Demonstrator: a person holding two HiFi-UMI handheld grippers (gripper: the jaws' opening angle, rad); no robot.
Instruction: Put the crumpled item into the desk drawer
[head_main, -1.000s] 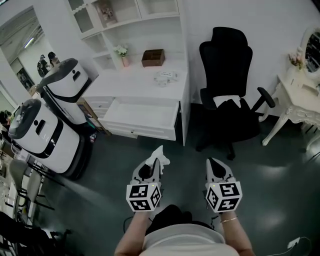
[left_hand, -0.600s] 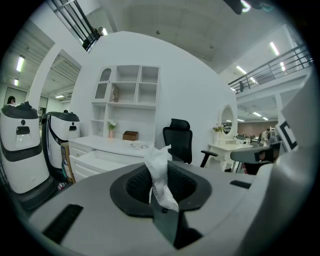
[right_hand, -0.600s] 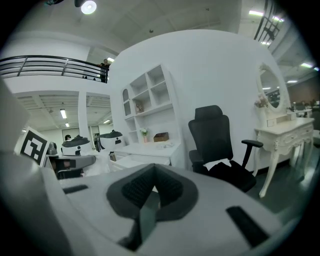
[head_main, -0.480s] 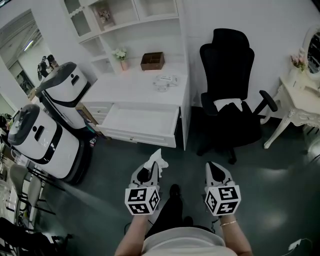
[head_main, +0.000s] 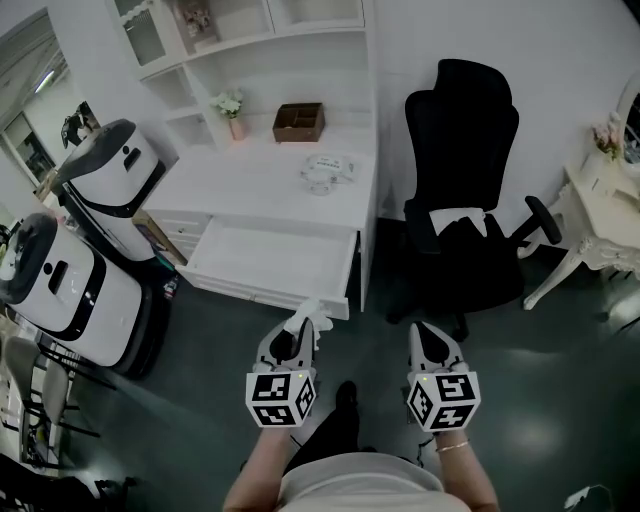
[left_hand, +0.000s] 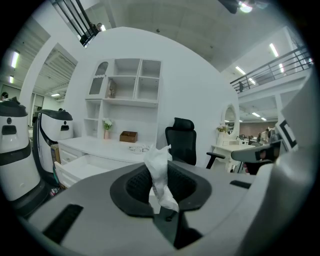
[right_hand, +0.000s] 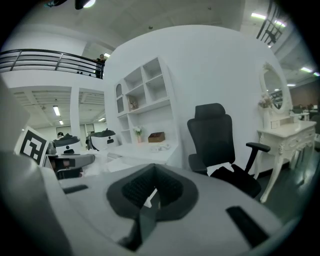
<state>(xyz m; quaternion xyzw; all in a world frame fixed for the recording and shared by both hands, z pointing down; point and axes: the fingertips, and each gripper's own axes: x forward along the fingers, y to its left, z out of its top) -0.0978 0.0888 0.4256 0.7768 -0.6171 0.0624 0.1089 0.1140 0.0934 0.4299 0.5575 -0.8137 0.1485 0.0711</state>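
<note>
With left gripper (head_main: 300, 332) clenched on the crumpled paper (left_hand: 159, 167), holds that wad upright out front, ready to drop, just short of the open desk drawer (head_main: 268, 260) meant to receive it, with right gripper (head_main: 427, 338) seemingly closed on nothing, idle alongside.

A black office chair (head_main: 462, 190) stands upper right. Brown box (head_main: 299, 121) top centre, flower vase (head_main: 235, 122) just left of it. Two white machines (head_main: 72, 285) along the left edge; white dressing table (head_main: 602, 208) far right.

L gripper (head_main: 302, 327) holds crumpled item (head_main: 303, 313) | near open drawer (head_main: 268, 256) | R gripper (head_main: 427, 334) alongside
</note>
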